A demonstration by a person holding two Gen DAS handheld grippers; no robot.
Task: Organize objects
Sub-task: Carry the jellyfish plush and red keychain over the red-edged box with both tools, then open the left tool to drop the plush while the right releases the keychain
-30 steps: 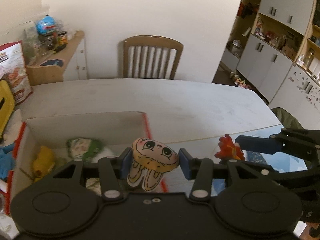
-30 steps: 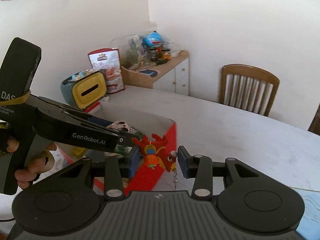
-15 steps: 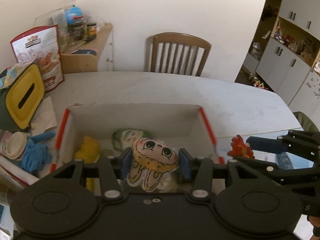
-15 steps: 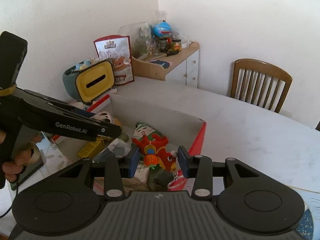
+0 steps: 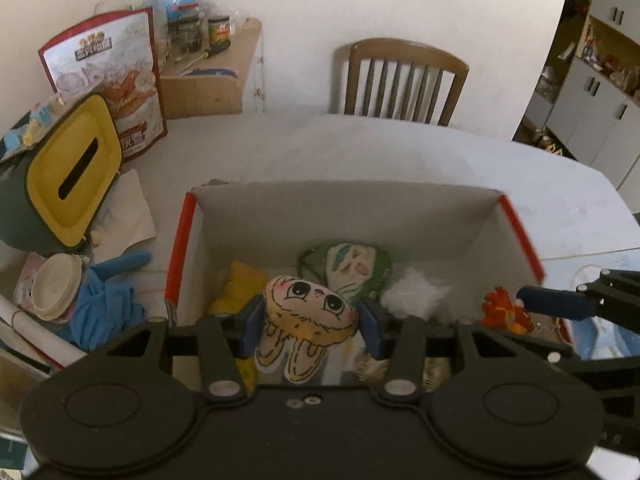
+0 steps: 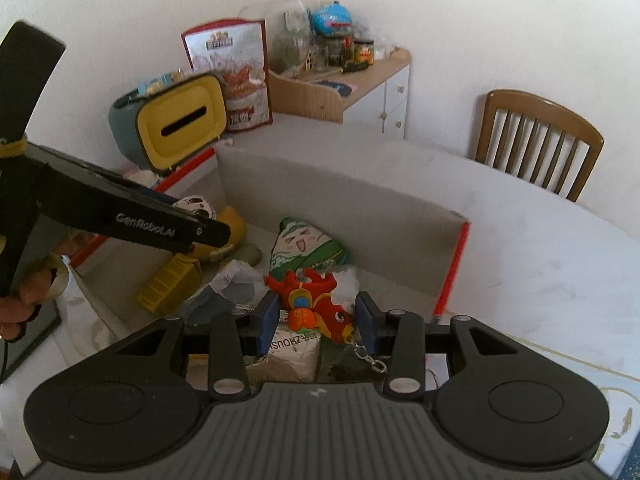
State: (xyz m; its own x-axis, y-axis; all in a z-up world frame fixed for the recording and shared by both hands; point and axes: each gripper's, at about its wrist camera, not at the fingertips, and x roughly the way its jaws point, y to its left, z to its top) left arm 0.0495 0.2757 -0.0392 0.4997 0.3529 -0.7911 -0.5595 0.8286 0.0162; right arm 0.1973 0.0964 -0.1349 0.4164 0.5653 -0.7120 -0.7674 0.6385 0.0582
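Observation:
My left gripper (image 5: 308,322) is shut on a tan bunny-face plush (image 5: 306,328) and holds it over the open cardboard box (image 5: 344,204) with red sides. My right gripper (image 6: 316,316) is shut on a red fish plush (image 6: 316,300) with a small chain, also above the box (image 6: 340,200). Inside lie a green-haired face plush (image 5: 348,268), a yellow toy (image 5: 240,284), white fluff (image 5: 412,296) and paper packets. The right gripper's blue fingertip (image 5: 556,304) shows at the right of the left wrist view, with the fish (image 5: 502,314) beside it.
A yellow-fronted tissue box (image 5: 72,172), a snack bag (image 5: 108,76), a blue glove (image 5: 104,304) and a round lid (image 5: 56,286) crowd the table left of the box. A wooden chair (image 5: 404,80) stands at the far side. A low cabinet (image 6: 348,92) holds jars.
Both grippers have moved left from beyond the box's right side to above its inside, each still holding its plush. More of the left-side clutter has come into view.

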